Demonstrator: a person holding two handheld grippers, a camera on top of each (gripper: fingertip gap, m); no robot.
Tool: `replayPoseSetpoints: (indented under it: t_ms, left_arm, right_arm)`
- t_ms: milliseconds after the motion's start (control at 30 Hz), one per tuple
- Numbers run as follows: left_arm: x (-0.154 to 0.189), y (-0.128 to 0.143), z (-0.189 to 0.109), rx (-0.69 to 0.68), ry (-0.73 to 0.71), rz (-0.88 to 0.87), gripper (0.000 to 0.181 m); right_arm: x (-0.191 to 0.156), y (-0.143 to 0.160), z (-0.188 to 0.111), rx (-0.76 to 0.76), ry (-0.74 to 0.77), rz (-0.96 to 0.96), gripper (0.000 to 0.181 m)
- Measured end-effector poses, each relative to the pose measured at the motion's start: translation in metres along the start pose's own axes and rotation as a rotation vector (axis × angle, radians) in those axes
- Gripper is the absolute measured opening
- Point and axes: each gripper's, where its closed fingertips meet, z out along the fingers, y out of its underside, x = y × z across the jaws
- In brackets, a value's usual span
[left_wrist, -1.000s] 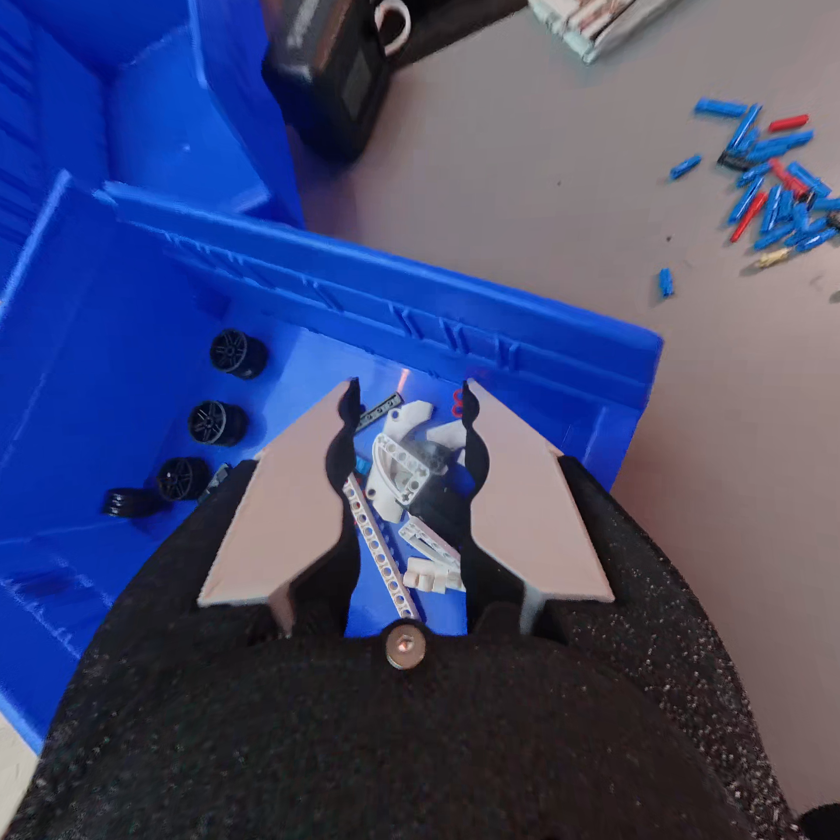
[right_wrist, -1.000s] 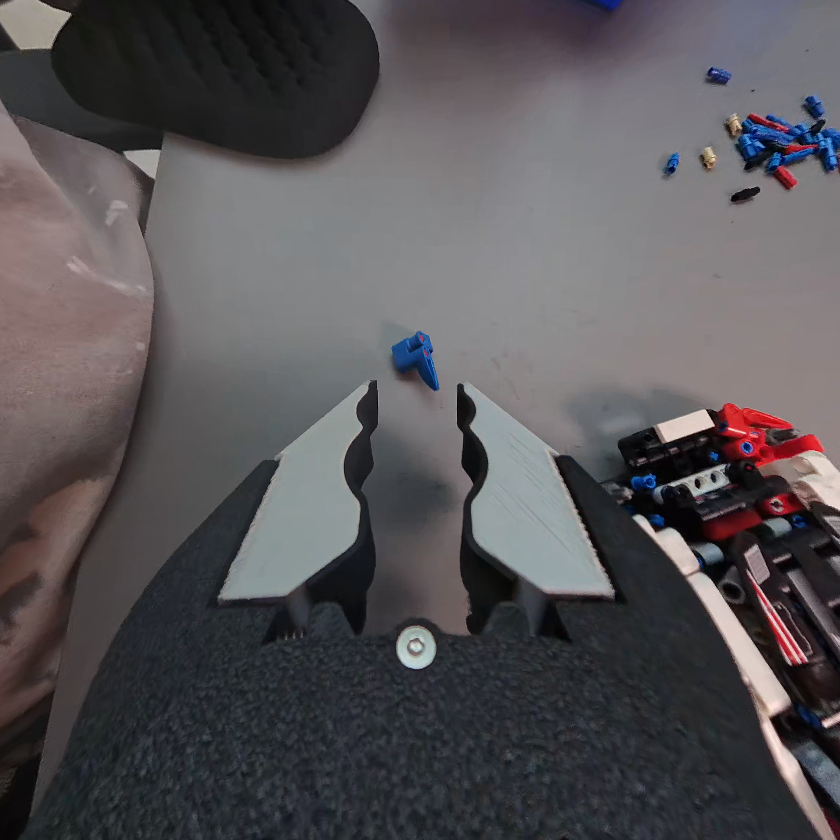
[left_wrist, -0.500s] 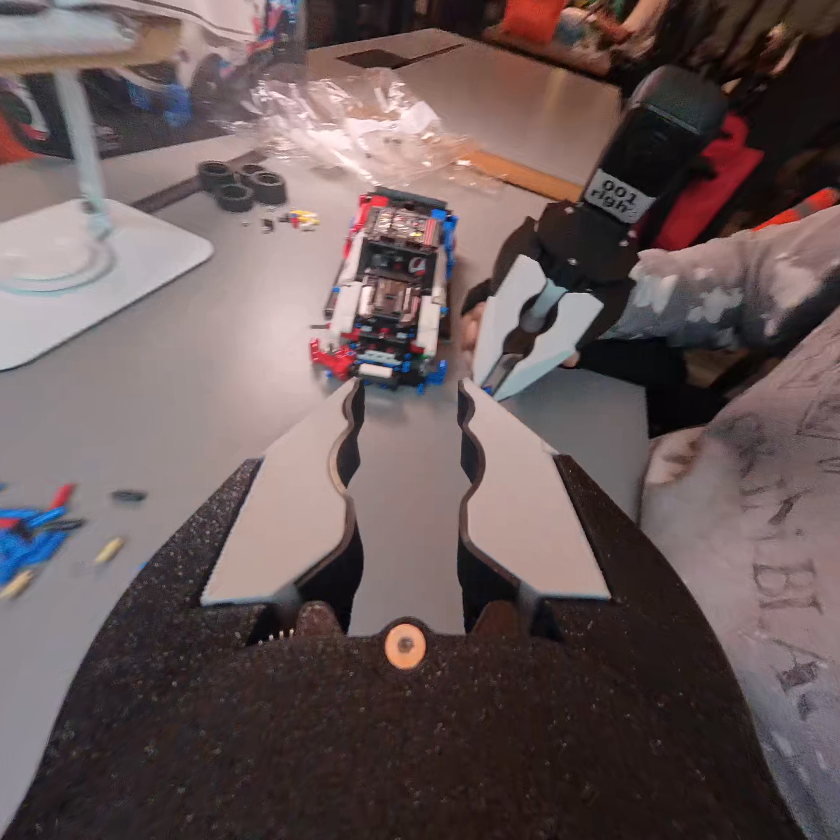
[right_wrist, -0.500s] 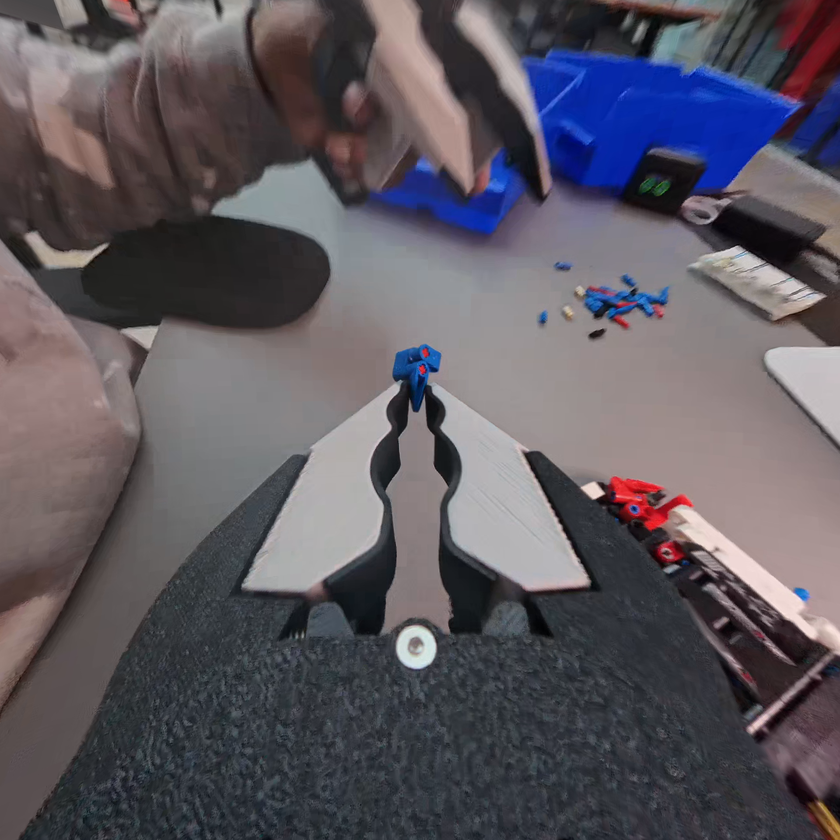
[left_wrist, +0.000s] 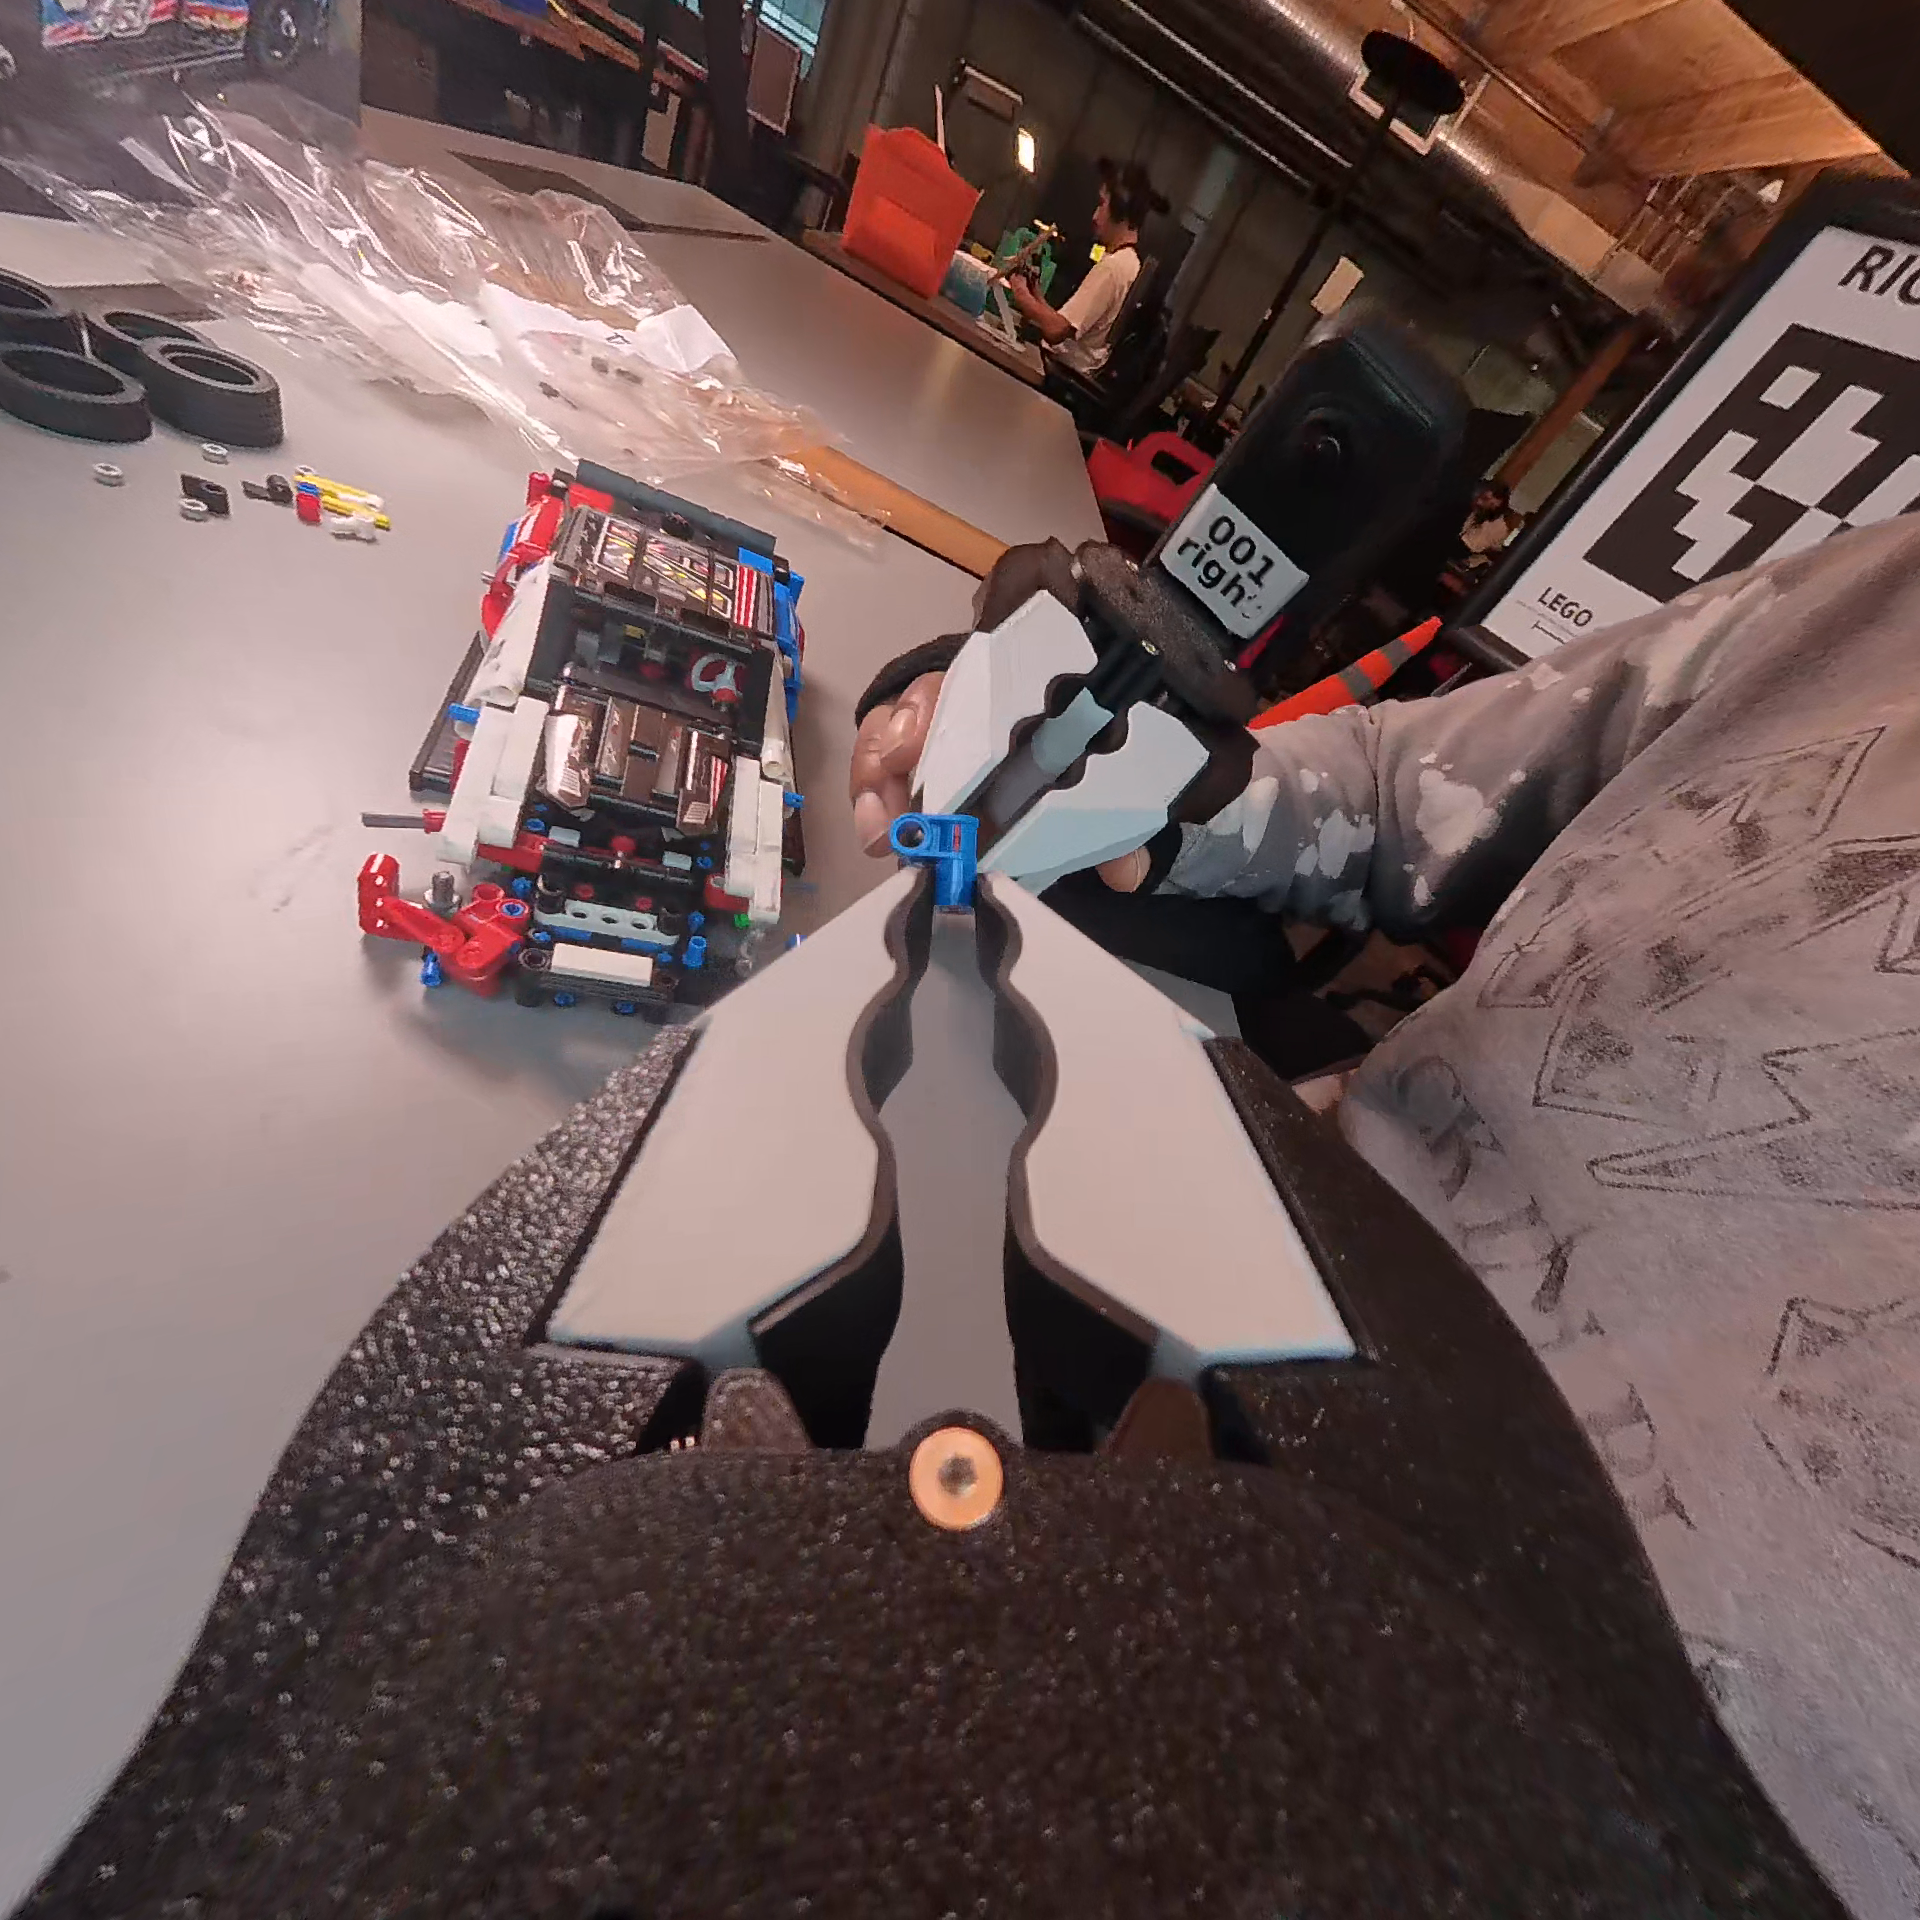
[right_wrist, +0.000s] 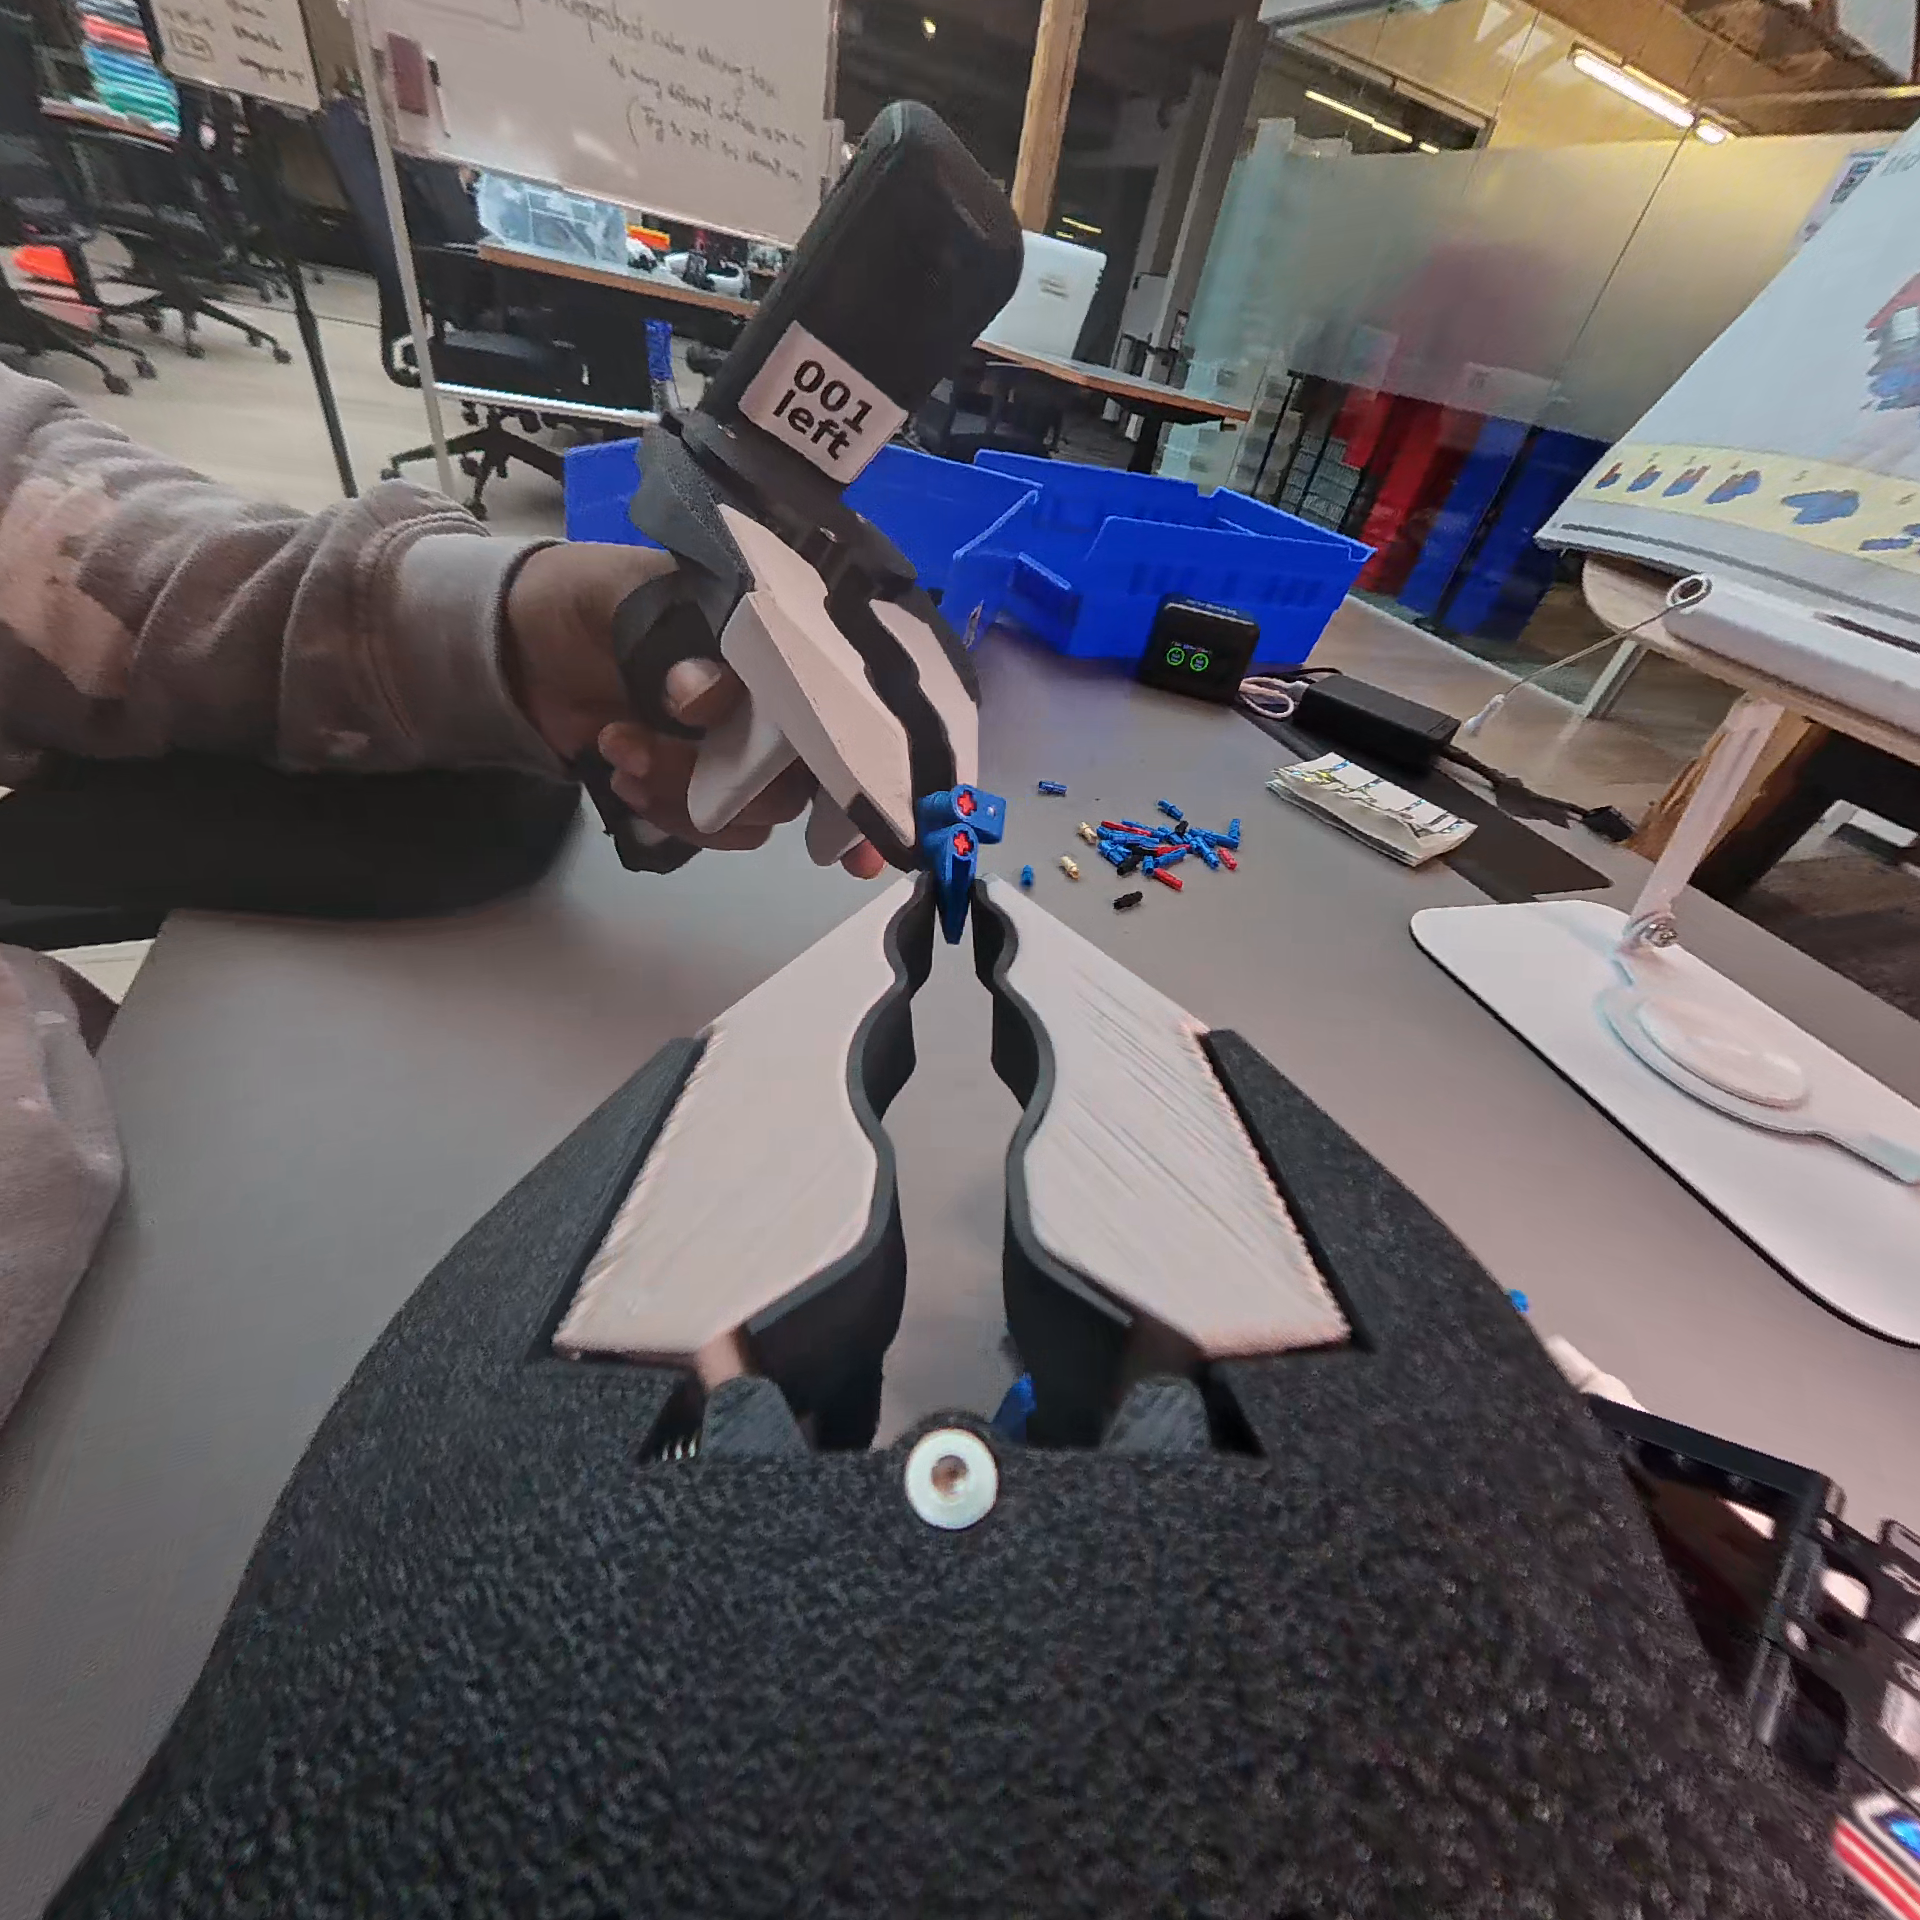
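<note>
Left gripper (left_wrist: 943, 902): two pale grey wedge fingers (left_wrist: 748, 1143) with wavy black inner edges, grainy black body, copper-toned screw (left_wrist: 955, 1476) at centre. Right gripper (right_wrist: 951, 906): same build, ribbed grey fingers (right_wrist: 1153, 1164), white screw (right_wrist: 950, 1478). Each carries a black handle (right_wrist: 883, 270) with a white label (right_wrist: 821, 410). Sleeves (left_wrist: 1455, 790): mottled grey, paint-splashed pattern.

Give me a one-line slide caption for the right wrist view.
Both grippers meet on a small blue connector piece above the grey table, with blue bins and scattered pins behind.
</note>
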Motion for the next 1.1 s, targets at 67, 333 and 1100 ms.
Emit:
replayPoseSetpoints:
  t_ms: [67,333,1100]
  left_arm:
    - [0.003,0.008,-0.002,-0.033,0.018,0.031,0.006]
    - [0.02,0.032,-0.004,-0.138,0.096,0.22,0.006]
    - [-0.003,0.01,-0.023,-0.044,-0.03,0.182,0.006]
  right_arm:
    - [-0.007,0.004,0.001,-0.004,-0.066,0.049,0.006]
    - [-0.038,0.009,-0.002,-0.038,-0.321,0.215,0.006]
    - [0.024,-0.073,-0.039,0.43,-0.307,0.581,0.002]
